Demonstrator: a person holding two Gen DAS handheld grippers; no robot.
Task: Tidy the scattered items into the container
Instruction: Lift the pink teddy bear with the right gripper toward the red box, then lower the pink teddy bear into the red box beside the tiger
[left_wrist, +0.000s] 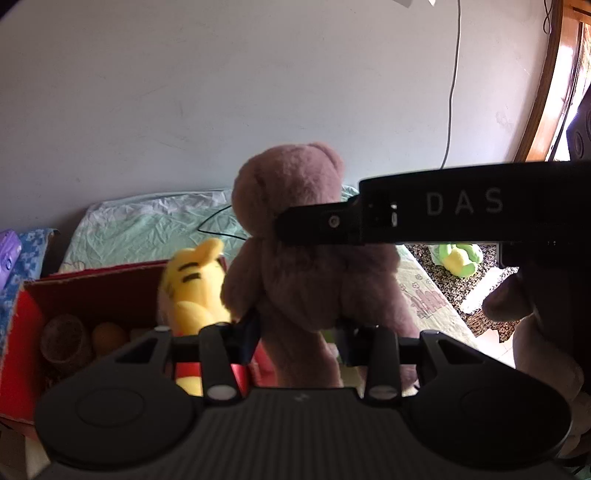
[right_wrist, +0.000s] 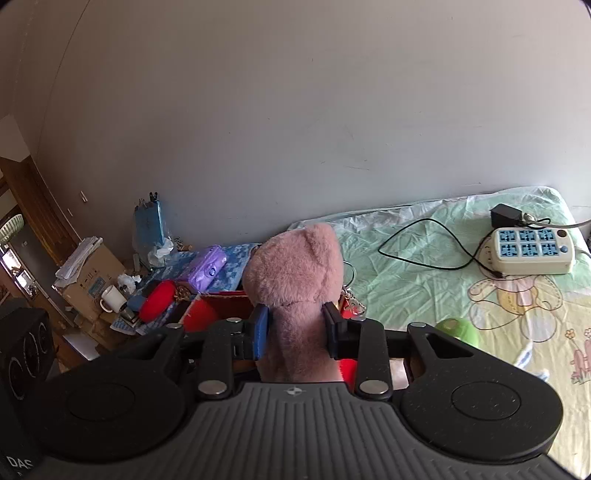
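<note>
Where the left claw (left_wrist: 299, 332) meets the pink bear (left_wrist: 306, 236), pads half hidden by plush; closed on the lower body. Right claw (right_wrist: 295, 332) closed on the same bear (right_wrist: 295, 273) at the neck, face turned away. Box (left_wrist: 22, 314) left of and below the left claw, cut off by its housing, contents dim. Yellow toy (left_wrist: 192, 288) at the box edge. Green toy (right_wrist: 458, 330) partly hidden, just right of the right claw. Both claws angled downward.

Right tool (right_wrist: 295, 328) — clamped on pink bear (right_wrist: 295, 273)
</note>
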